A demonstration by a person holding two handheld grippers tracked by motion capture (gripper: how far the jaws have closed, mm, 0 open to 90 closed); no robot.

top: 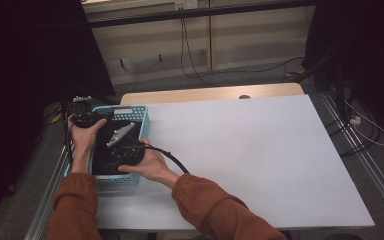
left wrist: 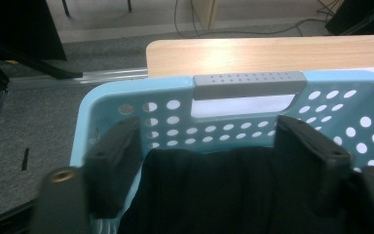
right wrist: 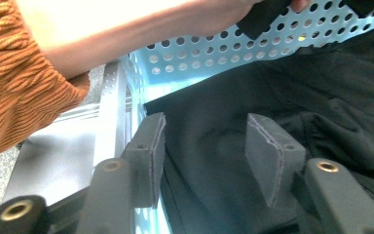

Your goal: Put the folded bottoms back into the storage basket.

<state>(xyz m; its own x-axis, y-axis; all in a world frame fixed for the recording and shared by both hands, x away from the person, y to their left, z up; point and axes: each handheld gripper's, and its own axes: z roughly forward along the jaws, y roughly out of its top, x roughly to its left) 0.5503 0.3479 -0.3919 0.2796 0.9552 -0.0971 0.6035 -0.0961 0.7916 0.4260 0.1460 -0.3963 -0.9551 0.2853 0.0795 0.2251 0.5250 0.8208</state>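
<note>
In perforated blue plastic basket [left wrist: 107, 105]: crumpled black cloth [right wrist: 272, 92]; both grippers' jaws apart, gripping nothing.

White table sheet [top: 260, 155], bare wooden strip [top: 205, 94] beyond, grey carpet [top: 230, 77], loose black cables [top: 187, 55].

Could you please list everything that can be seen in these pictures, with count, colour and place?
basket: one, light blue, perforated, grey handle; left edge of the table.
black cloth: one, black; lying inside the basket.
table: one, white top with a wooden strip at the far edge.
cables: several, black; on the grey floor beyond the table.
left gripper: one, black; over the basket's far left corner, jaws apart above the cloth.
right gripper: one, black; inside the basket, jaws apart over the cloth.
sleeves: two, orange-brown; at the bottom of the high view.
</note>
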